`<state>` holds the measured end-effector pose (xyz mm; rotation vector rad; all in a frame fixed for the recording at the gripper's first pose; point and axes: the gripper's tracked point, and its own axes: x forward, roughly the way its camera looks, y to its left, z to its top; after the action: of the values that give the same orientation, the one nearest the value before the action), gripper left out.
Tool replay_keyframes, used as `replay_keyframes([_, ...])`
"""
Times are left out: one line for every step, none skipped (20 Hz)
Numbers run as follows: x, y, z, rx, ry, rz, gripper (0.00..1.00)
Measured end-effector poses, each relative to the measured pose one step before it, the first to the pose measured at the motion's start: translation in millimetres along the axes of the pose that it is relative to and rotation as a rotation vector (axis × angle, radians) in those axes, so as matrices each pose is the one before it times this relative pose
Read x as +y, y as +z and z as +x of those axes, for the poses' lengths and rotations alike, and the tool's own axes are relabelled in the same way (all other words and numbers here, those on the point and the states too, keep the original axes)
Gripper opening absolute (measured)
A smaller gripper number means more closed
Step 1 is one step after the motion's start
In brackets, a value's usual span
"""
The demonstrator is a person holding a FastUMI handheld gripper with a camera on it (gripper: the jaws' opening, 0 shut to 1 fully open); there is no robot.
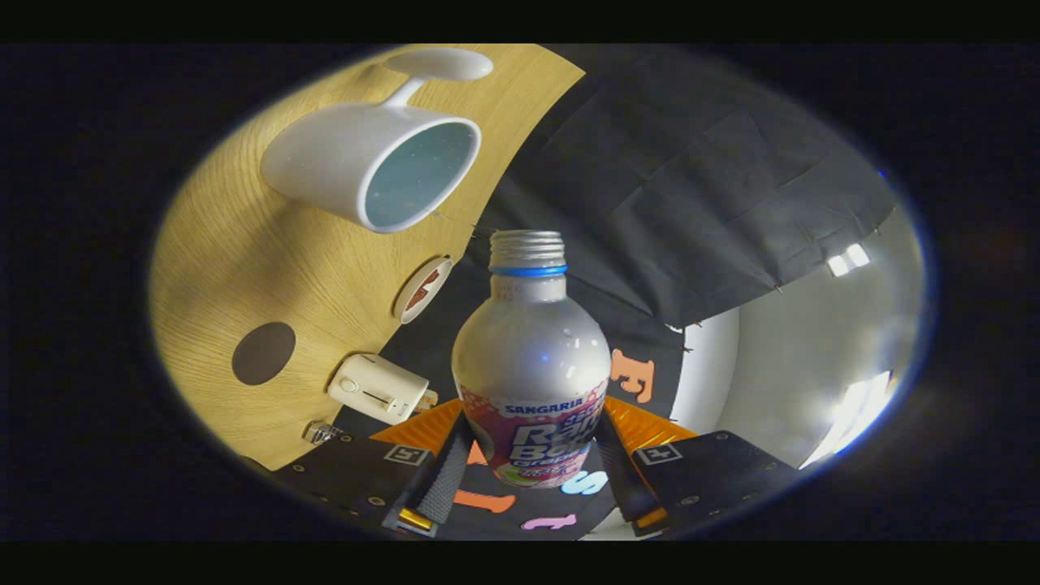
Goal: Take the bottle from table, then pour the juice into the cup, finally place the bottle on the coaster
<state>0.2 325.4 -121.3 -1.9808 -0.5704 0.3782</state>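
**Two fingers clamping the bottle, lifted and tilted off the table**

Two fingers of the gripper (532, 479) are pressing on the lower body of the bottle (530, 374), one on each side of its label, so the jaws are standing only as far apart as the bottle is wide. The bottle is sitting between the fingers with its neck reaching out ahead of them; its threaded mouth is showing uncapped, with a blue ring just below the threads.

In the gripper view the whole scene is leaning, and the wooden table (244, 244) is lying to the left of the bottle. On it, far beyond the fingers and left of the bottle's mouth, the white cup (370, 162) is standing with its pale blue inside facing the camera and its handle on the far side. A round coaster (422, 289) is lying at the table's edge, between the cup and the bottle's neck. Nearer, a dark round disc (263, 353) and a small cream-coloured device (380, 387) are resting on the table, left of the left finger.
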Motion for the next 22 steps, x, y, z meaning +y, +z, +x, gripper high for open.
replay_keyframes([0.34, 2.08, -0.85, -0.00142, 0.00173, 0.00135, 0.77])
replay_keyframes([0.91, 0.25, -1.19, -0.00113, 0.00157, 0.00375, 0.77])
replay_keyframes([1.09, 0.01, 1.88, -0.00251, 0.00185, 0.00469, 0.77])
replay_keyframes([0.73, 0.68, 0.05, -0.00062, -0.00086, 0.00465, 0.77])
replay_keyframes([1.98, 0.96, 0.18, -0.00391, 0.00593, 0.00782, 0.77])
replay_keyframes([1.81, 2.52, -0.18, -0.00118, 0.00297, 0.00661, 0.77])
replay_keyframes([2.01, 5.12, -1.42, -0.0055, 0.00362, 0.00297, 0.77])
replay_keyframes([2.05, 3.92, -0.09, -0.00476, 0.00476, 0.00176, 0.77])
replay_keyframes([3.17, 2.12, -0.44, -0.0065, 0.00601, -0.0008, 0.77])
replay_keyframes([2.05, 1.61, 0.23, -0.006, 0.00423, -0.00047, 0.77])
replay_keyframes([2.97, 0.56, 0.22, -0.0012, 0.00541, 0.00222, 0.77])
replay_keyframes([3.48, 0.19, 0.06, -0.00041, 0.00409, 0.01045, 0.77])
replay_keyframes([4.15, -0.61, -0.35, 0.00441, 0.00975, 0.01731, 0.77])
replay_keyframes([3.65, -0.16, 0.1, 0.0034, 0.00762, 0.02561, 0.77])
replay_keyframes([5.25, -0.66, -0.63, 0.00632, 0.0213, 0.03765, 0.77])
replay_keyframes([5.65, -1.52, 0.46, 0.01075, 0.01594, 0.04795, 0.77])
replay_keyframes([3.97, -1.83, -1.45, 0.01069, 0.01076, 0.04654, 0.77])
replay_keyframes([3.81, 0.04, -0.44, 0.0047, 0.01071, 0.0368, 0.77])
replay_keyframes([-1.63, -0.11, 0.25, 0.00739, 0.00189, 0.0357, 0.77])
replay_keyframes([0.27, 1.28, -2.25, 0.00299, 0.00673, 0.04275, 0.77])
replay_keyframes([1.26, -1.13, -0.02, 0.0071, 0.00615, 0.04091, 0.77])
replay_keyframes([4.68, -0.68, -0.95, 0.00951, 0.01353, 0.05238, 0.77])
